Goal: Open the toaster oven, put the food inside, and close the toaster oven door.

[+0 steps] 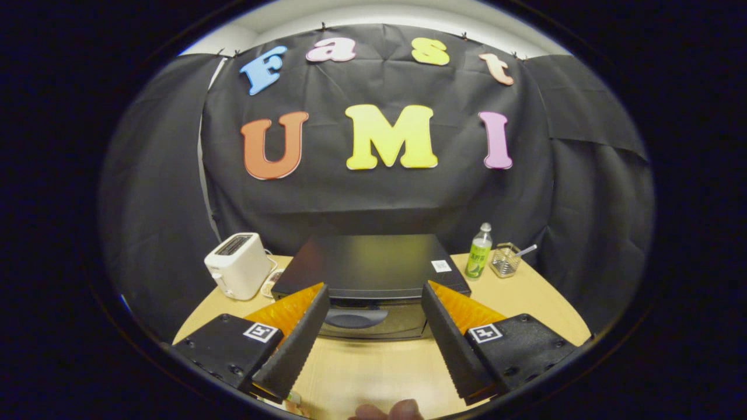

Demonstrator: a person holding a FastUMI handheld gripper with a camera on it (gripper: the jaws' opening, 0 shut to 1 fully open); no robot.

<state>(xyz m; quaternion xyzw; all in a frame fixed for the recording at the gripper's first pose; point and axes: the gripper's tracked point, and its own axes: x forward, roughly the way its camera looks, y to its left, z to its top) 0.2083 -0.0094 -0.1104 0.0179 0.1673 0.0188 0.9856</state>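
Boxy black toaster oven (pixel 373 265) beyond spread tool (pixel 373 303)

No legible words or numbers on any object. Toaster oven (pixel 367 262): white sticker (pixel 441 266) with a code pattern on its top, right front corner, unreadable. Bottle (pixel 479 252), right of the oven: green label, print too small. Gripper (pixel 374 286), fingers spread wide before the oven: square black-and-white markers (pixel 260 332), one behind each finger.

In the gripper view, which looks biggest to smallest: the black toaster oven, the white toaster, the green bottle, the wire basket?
1. Toaster oven, just beyond the open, empty fingers
2. White toaster
3. Green bottle
4. Wire basket

Bottle and basket look close in size; that order is unsure.
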